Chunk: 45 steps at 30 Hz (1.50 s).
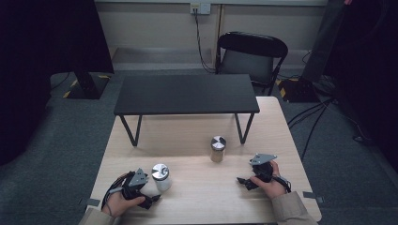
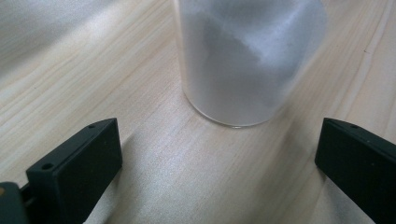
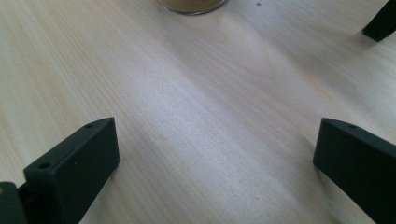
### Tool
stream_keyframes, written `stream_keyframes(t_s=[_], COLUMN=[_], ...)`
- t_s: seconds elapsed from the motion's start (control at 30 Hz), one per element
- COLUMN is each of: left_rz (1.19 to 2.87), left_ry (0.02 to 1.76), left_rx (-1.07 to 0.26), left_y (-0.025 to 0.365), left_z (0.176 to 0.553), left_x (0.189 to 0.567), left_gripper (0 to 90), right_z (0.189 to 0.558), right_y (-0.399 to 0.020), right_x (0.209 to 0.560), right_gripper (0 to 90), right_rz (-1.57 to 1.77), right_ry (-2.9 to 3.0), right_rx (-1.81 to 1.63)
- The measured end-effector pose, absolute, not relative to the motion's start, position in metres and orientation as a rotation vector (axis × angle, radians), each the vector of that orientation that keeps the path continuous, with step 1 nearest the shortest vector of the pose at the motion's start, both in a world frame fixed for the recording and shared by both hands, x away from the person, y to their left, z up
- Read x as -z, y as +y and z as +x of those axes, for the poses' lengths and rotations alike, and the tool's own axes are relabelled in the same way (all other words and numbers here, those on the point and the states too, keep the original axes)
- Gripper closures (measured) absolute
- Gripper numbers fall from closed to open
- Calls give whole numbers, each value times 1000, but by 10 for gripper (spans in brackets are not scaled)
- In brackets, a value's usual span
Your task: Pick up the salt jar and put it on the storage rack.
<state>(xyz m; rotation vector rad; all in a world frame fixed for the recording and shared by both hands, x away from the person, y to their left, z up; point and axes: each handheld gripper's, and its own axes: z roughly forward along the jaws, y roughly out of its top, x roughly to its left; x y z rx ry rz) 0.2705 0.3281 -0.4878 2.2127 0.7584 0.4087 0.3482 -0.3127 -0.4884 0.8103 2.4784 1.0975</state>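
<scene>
grey carpet surrounds a pale wooden table (image 1: 202,187); a low black bench-like shelf on angled legs (image 1: 185,93) stands on its far half, and a black folding chair (image 1: 251,54) sits behind it near the wall.

high view: the left gripper (image 1: 151,199) lies in the person's left hand at the near left corner, just beside a frosted white cylindrical jar with a shiny metal lid (image 1: 161,177) standing upright on the table. the right gripper (image 1: 244,182) rests in the right hand at the near right, well apart from a tan-filled glass jar with a metal lid (image 1: 218,149), which stands upright near the shelf's right front leg.

left gripper view: both black jaws stand wide apart with nothing between the pads – the frosted white jar (image 2: 247,60) stands just ahead of the opening, not touched.

right gripper view: jaws spread fully, only bare tabletop between them – the base of the tan-filled jar (image 3: 191,5) is farther ahead at the top edge, and a black shelf leg (image 3: 380,21) is at the upper right.
</scene>
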Motion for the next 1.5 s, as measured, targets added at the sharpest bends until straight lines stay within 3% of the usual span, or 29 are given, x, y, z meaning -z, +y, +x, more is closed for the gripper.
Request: stream_keyframes(t_s=[1.13,1.5], left_rz=[2208,2137], left_ry=[780,795], left_rx=[-410,-402], left_y=[325,325], left_z=[270,269], left_x=[487,487], left_gripper=[0,8], right_z=[348,348], right_y=[-313,-313], right_x=[488,488], right_gripper=[0,0], right_rz=[810,811], right_ry=[2478,2478], right_rx=[-1097,-1097])
